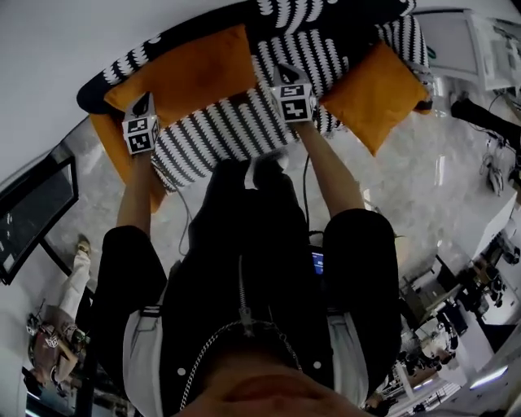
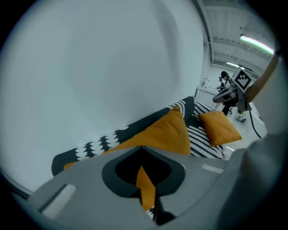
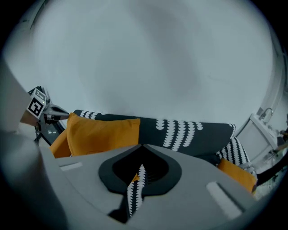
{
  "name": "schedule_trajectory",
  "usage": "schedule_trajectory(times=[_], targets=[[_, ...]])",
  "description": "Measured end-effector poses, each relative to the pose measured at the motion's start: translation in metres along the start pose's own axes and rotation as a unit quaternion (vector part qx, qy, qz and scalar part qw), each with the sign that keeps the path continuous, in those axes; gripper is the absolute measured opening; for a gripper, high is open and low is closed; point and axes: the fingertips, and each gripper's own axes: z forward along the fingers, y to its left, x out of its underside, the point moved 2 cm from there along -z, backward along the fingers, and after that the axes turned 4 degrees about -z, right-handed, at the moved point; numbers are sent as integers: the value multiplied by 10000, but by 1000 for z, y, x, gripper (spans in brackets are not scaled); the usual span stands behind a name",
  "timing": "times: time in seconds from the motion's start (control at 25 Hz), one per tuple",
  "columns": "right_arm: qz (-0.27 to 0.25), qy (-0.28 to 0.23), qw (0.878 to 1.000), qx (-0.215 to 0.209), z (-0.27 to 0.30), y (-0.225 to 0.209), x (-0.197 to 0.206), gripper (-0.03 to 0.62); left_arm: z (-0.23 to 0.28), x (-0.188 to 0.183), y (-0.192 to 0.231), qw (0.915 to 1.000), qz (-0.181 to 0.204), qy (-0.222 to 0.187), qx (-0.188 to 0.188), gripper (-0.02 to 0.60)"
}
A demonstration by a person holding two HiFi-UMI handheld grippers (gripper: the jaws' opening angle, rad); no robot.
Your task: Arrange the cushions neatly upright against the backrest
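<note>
A black-and-white patterned sofa (image 1: 326, 16) stands against the white wall. One orange cushion (image 1: 183, 73) leans on its backrest at the left, and another orange cushion (image 1: 374, 94) lies tilted at the right end. A striped cushion (image 1: 228, 130) with an orange underside spans the seat between my grippers. My left gripper (image 1: 143, 104) is shut on its orange edge (image 2: 145, 186). At the cushion's other end, my right gripper (image 1: 285, 77) is shut on striped fabric (image 3: 135, 191). The left orange cushion (image 2: 166, 132) (image 3: 101, 132) shows ahead in both gripper views.
Marbled floor (image 1: 391, 195) lies in front of the sofa. A dark screen (image 1: 32, 212) stands at the left. A white table (image 1: 464, 41) is beyond the sofa's right end, and workshop clutter (image 1: 456, 301) fills the lower right.
</note>
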Motion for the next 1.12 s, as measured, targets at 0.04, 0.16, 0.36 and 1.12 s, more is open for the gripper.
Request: schedule_trajectory(times=[0.04, 0.16, 0.36, 1.12], targets=[[118, -41, 9999, 46, -13, -9, 7, 3, 2, -5, -21, 9998, 103, -7, 169, 9], [454, -165, 9986, 212, -57, -34, 35, 3, 9, -22, -89, 9963, 499, -88, 697, 9], [906, -644, 9918, 633, -142, -78, 86, 3, 14, -55, -215, 9814, 1313, -256, 1379, 9], [2422, -1400, 9421, 1850, -368, -204, 302, 3, -41, -87, -621, 9125, 2481, -750, 3164, 9]])
